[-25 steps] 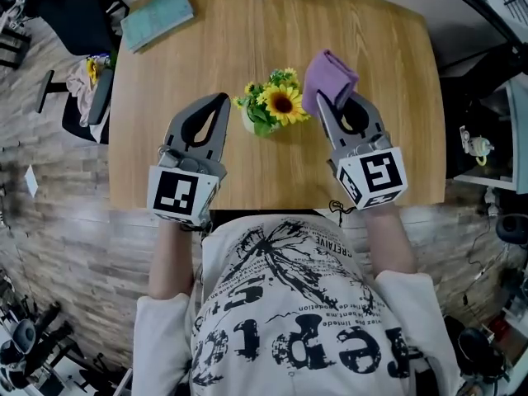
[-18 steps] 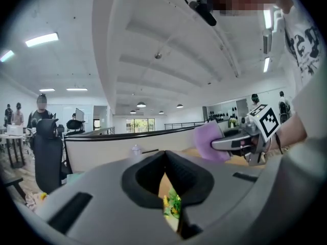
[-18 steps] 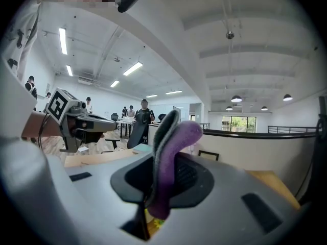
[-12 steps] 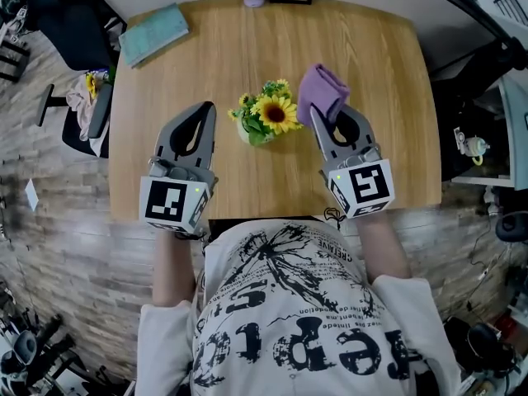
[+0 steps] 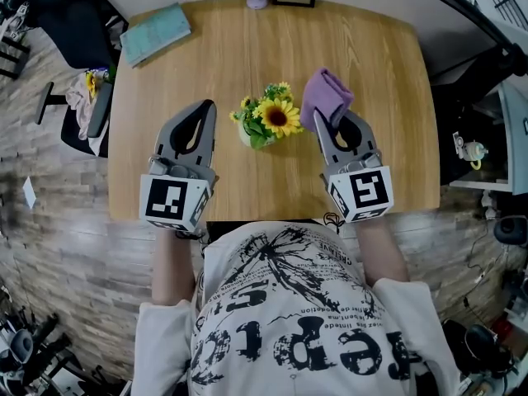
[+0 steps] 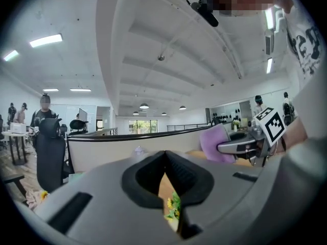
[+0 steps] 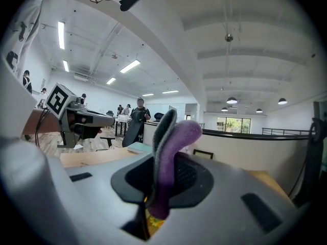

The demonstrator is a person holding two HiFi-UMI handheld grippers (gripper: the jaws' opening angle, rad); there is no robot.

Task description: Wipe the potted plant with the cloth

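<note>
Holding almost still over the last second, the right tongs (image 5: 318,115) are clenching a folded cloth (image 5: 327,97), keeping it just right of the potted plant (image 5: 268,120) at the middle of the tabletop (image 5: 247,48). Only a slight drift is showing between cloth and blooms, so the wiping is, by my judgement, not yet beginning. Whether the cloth is brushing the petals is not showing clearly. The left tongs (image 5: 209,107) are staying clenched on nothing, hovering left of the plant. The cloth is looking soft and fleecy, purple with a grey inner face, standing up in a rounded fold. The plant is showing a yellow sunflower with a dark centre, smaller yellow blossoms, green leaves and a small pale pot. The tabletop is showing pale wood grain.
</note>
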